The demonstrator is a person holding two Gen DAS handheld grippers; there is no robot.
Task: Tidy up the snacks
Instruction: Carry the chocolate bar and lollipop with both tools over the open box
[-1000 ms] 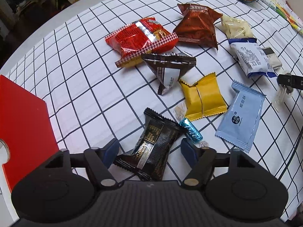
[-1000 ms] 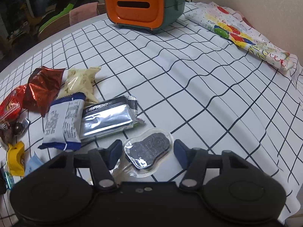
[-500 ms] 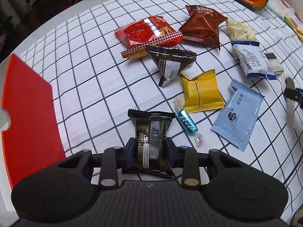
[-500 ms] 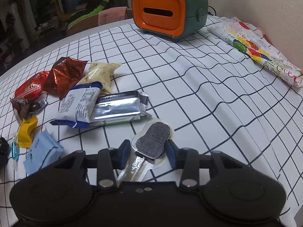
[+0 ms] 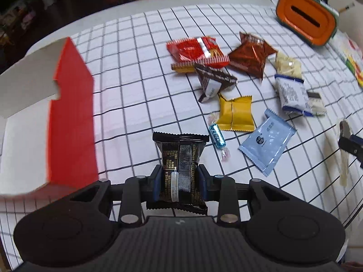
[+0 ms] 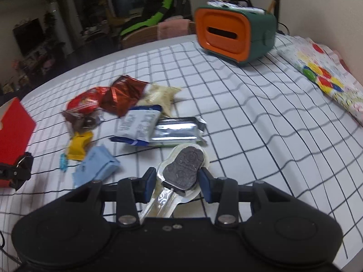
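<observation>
My left gripper [image 5: 179, 182] is shut on a black snack packet [image 5: 180, 158] and holds it above the table, right of a red and white open box [image 5: 70, 113]. My right gripper [image 6: 178, 181] is shut on a clear-wrapped dark cookie on a stick [image 6: 183, 167], lifted off the cloth. Loose snacks lie on the checked cloth: a red bag [image 5: 195, 51], a brown bag [image 5: 251, 54], a dark triangular packet [image 5: 213, 81], a yellow packet [image 5: 236, 113], a light blue packet [image 5: 267, 140], a blue candy [image 5: 217, 136], a white-blue packet [image 5: 291, 93].
An orange and green tissue box [image 6: 233, 36] stands at the table's far side. A colourful wrapped roll [image 6: 324, 77] lies along the right edge by the wall. A silver packet [image 6: 177, 131] lies beside the white-blue one. The right gripper shows at the left wrist view's right edge [image 5: 350, 145].
Both grippers closed on their snacks and lifted them. The left one has swung left and up, bringing the open box into fuller view. The right one rose above the cloth.
</observation>
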